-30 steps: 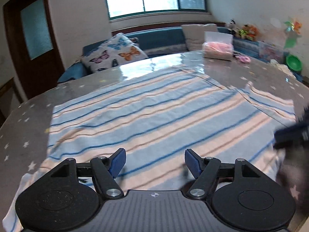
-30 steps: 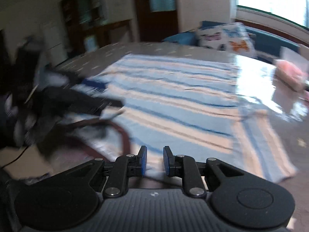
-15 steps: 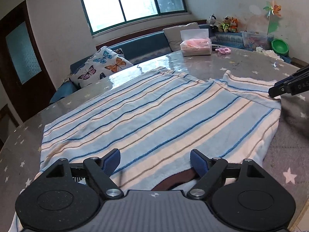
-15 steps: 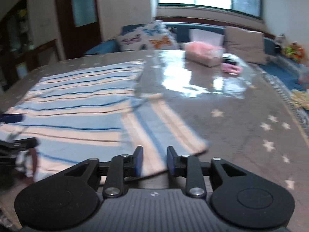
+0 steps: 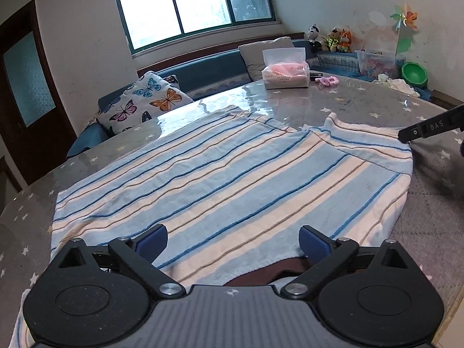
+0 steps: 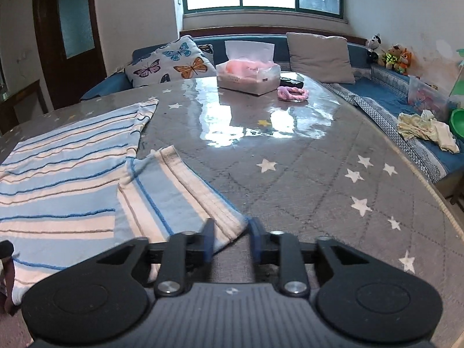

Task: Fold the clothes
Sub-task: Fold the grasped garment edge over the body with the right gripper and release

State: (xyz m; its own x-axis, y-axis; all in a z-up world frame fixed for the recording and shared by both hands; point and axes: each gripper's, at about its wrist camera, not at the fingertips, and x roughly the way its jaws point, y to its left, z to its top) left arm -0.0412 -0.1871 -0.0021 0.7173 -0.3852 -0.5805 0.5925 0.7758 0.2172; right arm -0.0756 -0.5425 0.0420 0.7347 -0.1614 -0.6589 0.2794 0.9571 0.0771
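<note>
Striped sweater is spread flat on the desk. Left claw is held wide over its collar; right claw, partly parted, straddles the sleeve cuff at 12 o'clock.

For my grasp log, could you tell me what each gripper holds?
Nothing: left gripper open over the striped garment; right gripper open around its sleeve cuff.

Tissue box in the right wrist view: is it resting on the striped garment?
No, the tissue box sits on bare table, far beyond the striped garment.
</note>
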